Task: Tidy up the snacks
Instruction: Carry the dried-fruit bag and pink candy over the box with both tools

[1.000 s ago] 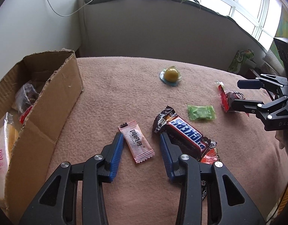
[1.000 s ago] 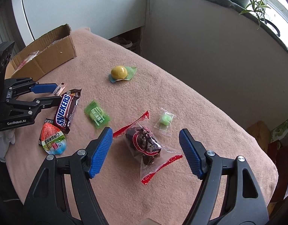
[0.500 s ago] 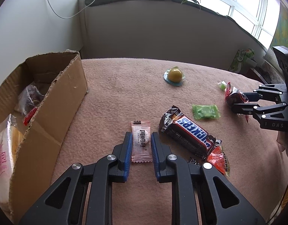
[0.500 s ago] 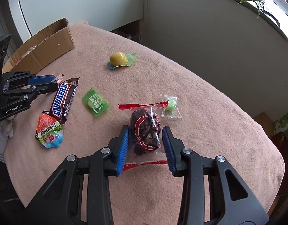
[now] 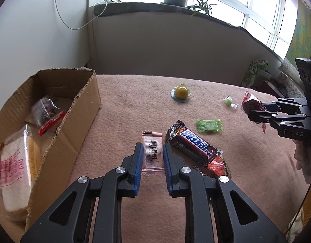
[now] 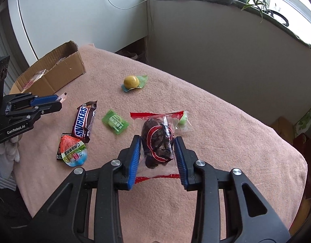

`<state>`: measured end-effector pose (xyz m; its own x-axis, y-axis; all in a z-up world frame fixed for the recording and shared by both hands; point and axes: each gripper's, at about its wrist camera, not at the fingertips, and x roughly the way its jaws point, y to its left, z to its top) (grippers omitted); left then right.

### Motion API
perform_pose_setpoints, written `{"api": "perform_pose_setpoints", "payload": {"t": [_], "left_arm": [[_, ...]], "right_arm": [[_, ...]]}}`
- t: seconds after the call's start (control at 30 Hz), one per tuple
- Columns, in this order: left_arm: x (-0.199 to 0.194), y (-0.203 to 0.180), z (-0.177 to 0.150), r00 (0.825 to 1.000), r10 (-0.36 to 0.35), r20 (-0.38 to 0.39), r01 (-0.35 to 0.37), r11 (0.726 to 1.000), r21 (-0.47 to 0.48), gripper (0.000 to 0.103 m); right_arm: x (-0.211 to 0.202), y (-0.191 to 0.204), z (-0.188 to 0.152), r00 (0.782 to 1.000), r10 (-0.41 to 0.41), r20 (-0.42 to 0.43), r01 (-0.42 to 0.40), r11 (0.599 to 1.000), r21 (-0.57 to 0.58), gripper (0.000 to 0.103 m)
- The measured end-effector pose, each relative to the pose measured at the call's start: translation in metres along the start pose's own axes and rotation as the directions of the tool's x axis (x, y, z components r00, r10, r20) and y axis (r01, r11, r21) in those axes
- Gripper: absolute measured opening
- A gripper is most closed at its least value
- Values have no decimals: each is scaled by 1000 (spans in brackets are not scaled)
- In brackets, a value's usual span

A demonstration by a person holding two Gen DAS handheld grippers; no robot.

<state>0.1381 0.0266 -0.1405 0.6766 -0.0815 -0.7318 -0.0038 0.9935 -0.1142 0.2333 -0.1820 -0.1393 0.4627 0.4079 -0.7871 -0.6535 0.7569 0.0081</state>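
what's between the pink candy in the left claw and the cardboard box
Nothing visible: only bare blanket lies between the pink candy held in the left claw and the cardboard box; the Snickers bar lies opposite.

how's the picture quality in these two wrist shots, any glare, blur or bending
Left wrist view: the window is blown out white, the edges bow and the corners go dark. Right wrist view: soft even daylight, the Snickers bar lettering sharp, and the same fisheye curve.
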Motion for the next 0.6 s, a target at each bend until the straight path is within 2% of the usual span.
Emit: {"api": "perform_pose_setpoints", "payload": {"t": [0.33, 0.6], "left_arm": [[-40, 0, -1, 997, -3, 83, 2, 1000, 6, 18], [-69, 7, -4, 991, 0, 135, 0, 1000, 2, 18]], "right_arm": [[-41, 23, 7, 997, -18, 79, 17, 1000, 10, 35], [-57, 53, 14, 993, -6, 121, 8, 1000, -12, 35]]}}
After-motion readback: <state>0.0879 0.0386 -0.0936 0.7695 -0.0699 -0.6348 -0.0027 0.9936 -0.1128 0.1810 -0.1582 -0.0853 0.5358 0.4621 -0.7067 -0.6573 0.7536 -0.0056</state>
